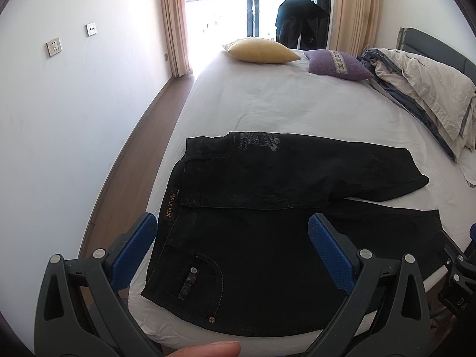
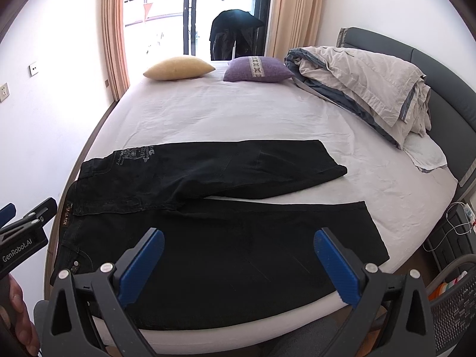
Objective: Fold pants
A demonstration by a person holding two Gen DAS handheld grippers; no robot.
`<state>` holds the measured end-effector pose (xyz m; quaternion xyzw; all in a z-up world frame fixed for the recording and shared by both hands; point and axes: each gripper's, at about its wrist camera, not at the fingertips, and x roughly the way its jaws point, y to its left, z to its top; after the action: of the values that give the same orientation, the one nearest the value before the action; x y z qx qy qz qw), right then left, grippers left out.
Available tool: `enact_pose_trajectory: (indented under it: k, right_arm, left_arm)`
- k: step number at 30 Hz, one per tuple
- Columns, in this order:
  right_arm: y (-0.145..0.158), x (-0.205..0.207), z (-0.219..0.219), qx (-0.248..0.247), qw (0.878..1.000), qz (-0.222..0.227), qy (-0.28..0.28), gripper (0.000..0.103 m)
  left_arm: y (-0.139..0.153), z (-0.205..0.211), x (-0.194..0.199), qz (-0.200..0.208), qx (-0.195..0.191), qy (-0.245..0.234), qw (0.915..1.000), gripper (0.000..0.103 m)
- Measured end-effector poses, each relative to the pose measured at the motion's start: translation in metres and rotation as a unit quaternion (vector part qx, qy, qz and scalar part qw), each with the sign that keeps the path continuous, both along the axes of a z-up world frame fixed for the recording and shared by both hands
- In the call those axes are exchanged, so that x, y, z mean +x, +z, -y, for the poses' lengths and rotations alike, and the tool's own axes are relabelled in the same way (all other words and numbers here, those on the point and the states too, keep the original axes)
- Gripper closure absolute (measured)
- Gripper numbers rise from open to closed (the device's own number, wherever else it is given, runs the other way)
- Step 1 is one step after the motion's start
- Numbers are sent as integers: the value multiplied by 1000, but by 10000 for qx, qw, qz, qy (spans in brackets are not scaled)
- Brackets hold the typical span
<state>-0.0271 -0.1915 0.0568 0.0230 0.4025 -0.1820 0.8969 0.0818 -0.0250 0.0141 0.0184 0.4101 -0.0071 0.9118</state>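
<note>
Black jeans (image 1: pixel 267 208) lie flat on the white bed (image 1: pixel 267 101), waistband to the left, both legs running right and splayed apart; they also show in the right wrist view (image 2: pixel 208 232). My left gripper (image 1: pixel 232 247) is open and empty, hovering above the waistband and pocket near the bed's front edge. My right gripper (image 2: pixel 238 264) is open and empty, above the near leg. The left gripper also shows at the left edge of the right wrist view (image 2: pixel 26 217).
A yellow pillow (image 2: pixel 178 67) and a purple pillow (image 2: pixel 258 69) lie at the far end of the bed. A crumpled duvet (image 2: pixel 366 86) is piled by the grey headboard (image 2: pixel 440 71) at right. A wall (image 1: pixel 59 104) and wooden floor run along the left. A mesh basket (image 2: pixel 452 306) stands at lower right.
</note>
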Motion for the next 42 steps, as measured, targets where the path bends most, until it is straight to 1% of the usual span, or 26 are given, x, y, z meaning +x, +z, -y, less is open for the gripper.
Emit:
enact_pose_trajectory:
  k: [2,3,5,9,12,15,18,20,22,26,27,29,30,32,34,35,36,37,38,39,41,42]
  right_arm:
    - [0,3,-1,-46,10000,24,49,0]
    - [0,5,-1,36,9999,53,86,0]
    - [1,7,-2,26,9997,129,182,0]
    - [5,16,-4,-9,9980,429,469,0]
    - [9,26,-7,-75,9957,629,678,0]
    - [10,35,-8,-33,9931,749,899,0]
    - [7,50,-10,-135,9898,878,1117,0]
    - [3,63,-6,-59,9892,845,1197,0]
    - [-1,75,0,118,9886,844,1244,0]
    - [-9,100,12,368,9821,977,1569,0]
    - [-11,108,15,370,9789,999,1743,0]
    - [-16,122,20,322,9730,1002,2053,0]
    - [-19,129,24,289,9694,1008,2219,0]
    - [-25,144,32,241,9613,995,2558,0]
    - [-32,162,41,261,9516,917,2922,0]
    - [-37,173,45,284,9480,841,3058,0]
    - [-43,183,50,316,9454,733,3161,0]
    - [-50,193,55,372,9420,617,3277,0]
    - [-56,203,58,417,9388,493,3382,0]
    - [-62,212,61,428,9360,358,3476,0]
    - [-75,230,65,481,9272,113,3714,1]
    - [-82,238,67,491,9232,10,3812,2]
  left_arm:
    - [-4,0,4,-33,17,16,10000,0]
    - [-6,0,6,-45,23,23,10000,0]
    - [-10,-1,11,-76,39,33,10000,0]
    - [-16,-2,17,-104,80,51,9999,0]
    - [-22,-3,30,-126,140,84,9998,0]
    - [-27,-6,43,-149,224,139,9995,0]
    - [-32,-9,58,-177,326,209,9991,0]
    - [-37,-10,70,-195,416,240,9987,0]
    - [-42,-11,83,-201,544,262,9980,0]
    - [-54,-12,112,-107,797,157,9966,0]
    - [-57,-12,120,-64,839,64,9964,0]
    - [-66,-15,140,16,768,-336,9965,0]
    - [-72,-16,152,41,690,-605,9958,0]
    - [-86,-17,180,-70,509,-1171,9918,0]
    - [-102,-18,212,-281,345,-1634,9856,0]
    - [-110,-17,228,-399,344,-1855,9812,0]
    - [-120,-14,244,-595,405,-2102,9750,0]
    - [-130,-10,262,-903,476,-2341,9668,0]
    - [-140,-8,279,-1114,556,-2480,9607,0]
    - [-147,-6,292,-1204,688,-2508,9581,0]
    - [-154,-3,317,-1245,905,-2556,9545,0]
    - [-156,-3,331,-1244,909,-2622,9526,0]
